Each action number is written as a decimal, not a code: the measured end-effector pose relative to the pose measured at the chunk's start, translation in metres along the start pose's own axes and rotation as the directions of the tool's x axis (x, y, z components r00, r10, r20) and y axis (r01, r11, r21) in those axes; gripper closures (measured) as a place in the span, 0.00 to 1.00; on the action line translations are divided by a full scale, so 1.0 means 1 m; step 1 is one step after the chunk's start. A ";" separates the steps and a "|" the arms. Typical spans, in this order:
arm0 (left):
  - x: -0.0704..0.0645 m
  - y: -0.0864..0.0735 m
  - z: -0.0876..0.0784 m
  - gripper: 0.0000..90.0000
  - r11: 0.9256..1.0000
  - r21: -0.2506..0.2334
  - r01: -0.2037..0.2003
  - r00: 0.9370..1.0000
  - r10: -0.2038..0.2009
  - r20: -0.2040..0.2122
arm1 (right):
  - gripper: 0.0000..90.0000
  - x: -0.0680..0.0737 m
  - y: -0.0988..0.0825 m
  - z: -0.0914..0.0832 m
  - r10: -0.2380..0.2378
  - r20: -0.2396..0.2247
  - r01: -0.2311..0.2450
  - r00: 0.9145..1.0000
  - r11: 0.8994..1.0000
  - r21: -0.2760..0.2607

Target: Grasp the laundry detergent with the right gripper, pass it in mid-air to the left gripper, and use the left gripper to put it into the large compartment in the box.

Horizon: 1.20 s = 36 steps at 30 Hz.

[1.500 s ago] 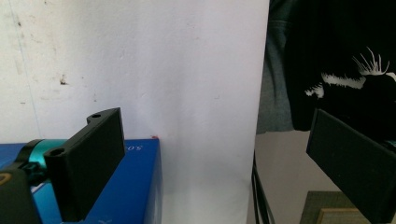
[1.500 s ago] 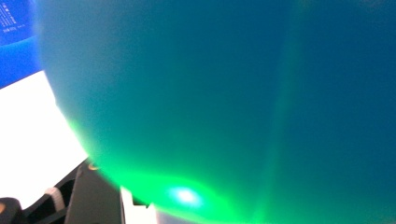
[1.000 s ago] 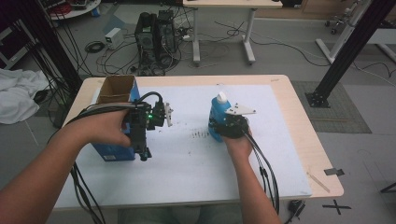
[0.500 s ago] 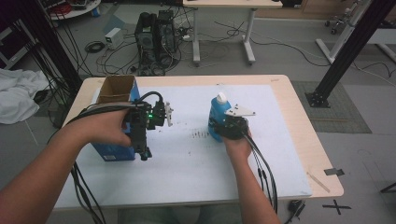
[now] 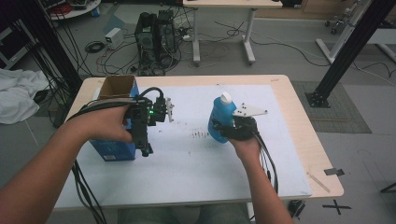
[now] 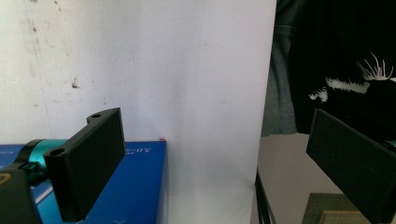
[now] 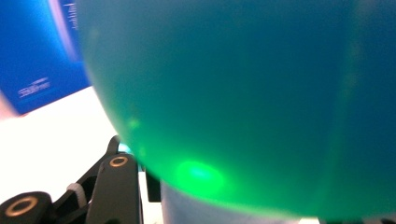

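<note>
A blue bottle (image 5: 222,117) with a white cap stands out near the middle of the white sheet (image 5: 196,163), and my right gripper (image 5: 218,129) is shut on its lower body. The right gripper view has the bottle (image 7: 261,93) pressed close against the lens above one black jaw. My left gripper (image 5: 144,148) hangs at the right front corner of a blue box (image 5: 112,150), pointing down toward the person. Its jaws (image 6: 215,135) stand wide open with nothing between them, above the box corner (image 6: 135,186) and the sheet.
The blue box has an open brown top (image 5: 116,86) at the table's left rear. Cables trail from both grippers over the near table edge. Small dark marks (image 5: 201,135) dot the sheet. The sheet's near edge and a dark shirt (image 6: 336,60) lie beyond the left jaws.
The right hand and the bottle in its gripper have shifted slightly to the right and a little upward. The left hand and its gripper have stayed where they were.
</note>
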<state>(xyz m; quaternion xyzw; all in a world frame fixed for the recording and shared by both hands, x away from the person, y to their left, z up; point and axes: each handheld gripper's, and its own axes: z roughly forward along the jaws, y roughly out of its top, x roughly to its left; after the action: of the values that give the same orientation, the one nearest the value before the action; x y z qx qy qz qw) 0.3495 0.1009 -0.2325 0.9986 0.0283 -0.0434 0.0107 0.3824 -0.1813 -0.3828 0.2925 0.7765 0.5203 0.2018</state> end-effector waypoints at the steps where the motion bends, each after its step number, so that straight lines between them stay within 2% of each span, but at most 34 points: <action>1: 0.000 0.001 0.000 0.05 1.000 -0.003 0.002 1.000 -0.002 -0.002 | 0.51 0.001 0.002 -0.003 -0.002 -0.023 0.002 1.000 1.000 0.002; 5: 0.000 0.008 -0.005 0.05 1.000 -0.012 -0.014 1.000 0.013 -0.017 | 0.51 0.005 0.007 -0.012 -0.016 -0.100 0.015 0.995 1.000 -0.008; 6: 0.000 0.009 -0.007 0.05 1.000 -0.011 -0.015 1.000 0.015 -0.016 | 0.51 0.007 0.009 -0.015 -0.046 -0.117 0.047 0.992 0.999 -0.001; 7: -0.001 0.011 -0.008 0.05 1.000 -0.012 -0.015 1.000 0.015 -0.007 | 0.51 0.010 0.011 -0.017 -0.048 -0.126 0.049 0.991 0.999 0.004; 8: -0.001 0.013 -0.010 0.05 1.000 -0.009 -0.024 0.999 0.023 -0.024 | 0.51 0.013 0.012 -0.018 -0.056 -0.141 0.056 0.988 0.998 0.001; 9: -0.002 0.014 -0.011 0.05 1.000 -0.020 -0.019 1.000 0.019 -0.019 | 0.51 0.015 0.014 -0.019 -0.073 -0.168 0.072 0.983 0.997 -0.012; 11: -0.002 0.017 -0.013 0.05 0.999 -0.019 -0.030 0.999 0.029 -0.027 | 0.51 0.019 0.016 -0.022 -0.097 -0.199 0.098 0.975 0.995 -0.007; 12: -0.003 0.019 -0.013 0.05 0.999 -0.022 -0.028 0.999 0.027 -0.017 | 0.51 0.022 0.018 -0.024 -0.109 -0.220 0.113 0.969 0.994 0.007; 15: -0.003 0.023 -0.014 0.05 0.999 -0.022 -0.028 0.999 0.027 -0.026 | 0.51 0.030 0.020 -0.026 -0.126 -0.271 0.129 0.954 0.992 -0.005; 17: -0.004 0.026 -0.015 0.05 0.999 -0.020 -0.030 0.999 0.030 -0.022 | 0.51 0.034 0.021 -0.026 -0.151 -0.297 0.152 0.943 0.988 -0.022; 20: -0.004 0.030 -0.015 0.05 0.999 -0.022 -0.038 0.999 0.038 -0.021 | 0.51 0.041 0.022 -0.025 -0.162 -0.343 0.168 0.925 0.986 -0.013; 23: -0.004 0.034 -0.014 0.05 0.999 -0.013 -0.051 0.998 0.051 -0.023 | 0.51 0.048 0.022 -0.023 -0.194 -0.377 0.202 0.905 0.979 -0.021; 25: -0.005 0.037 -0.012 0.05 0.998 -0.012 -0.056 0.998 0.056 -0.014 | 0.51 0.052 0.022 -0.019 -0.207 -0.412 0.218 0.888 0.976 -0.021; 28: -0.006 0.042 -0.009 0.05 0.998 -0.012 -0.059 0.998 0.058 -0.012 | 0.51 0.057 0.021 -0.015 -0.220 -0.447 0.234 0.867 0.972 -0.024; 30: -0.006 0.045 -0.006 0.05 0.998 -0.008 -0.066 0.998 0.066 -0.007 | 0.51 0.061 0.020 -0.010 -0.245 -0.472 0.259 0.847 0.965 -0.035; 34: -0.007 0.051 -0.002 0.05 0.997 -0.008 -0.072 0.997 0.072 0.004 | 0.51 0.067 0.020 -0.004 -0.261 -0.505 0.270 0.823 0.961 -0.056; 35: -0.007 0.052 -0.002 0.05 0.997 -0.005 -0.079 0.997 0.079 -0.003 | 0.51 0.069 0.021 -0.002 -0.273 -0.516 0.281 0.812 0.958 -0.065; 36: -0.008 0.053 -0.002 0.05 0.997 0.000 -0.081 0.997 0.081 -0.005 | 0.51 0.070 0.021 -0.001 -0.276 -0.520 0.282 0.809 0.957 -0.069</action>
<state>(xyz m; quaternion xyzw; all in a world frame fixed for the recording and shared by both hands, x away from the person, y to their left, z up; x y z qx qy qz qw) 0.3448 0.0476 -0.2292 0.9990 -0.0123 -0.0402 0.0128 0.3347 -0.1290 -0.3633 0.0236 0.8392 0.5404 0.0551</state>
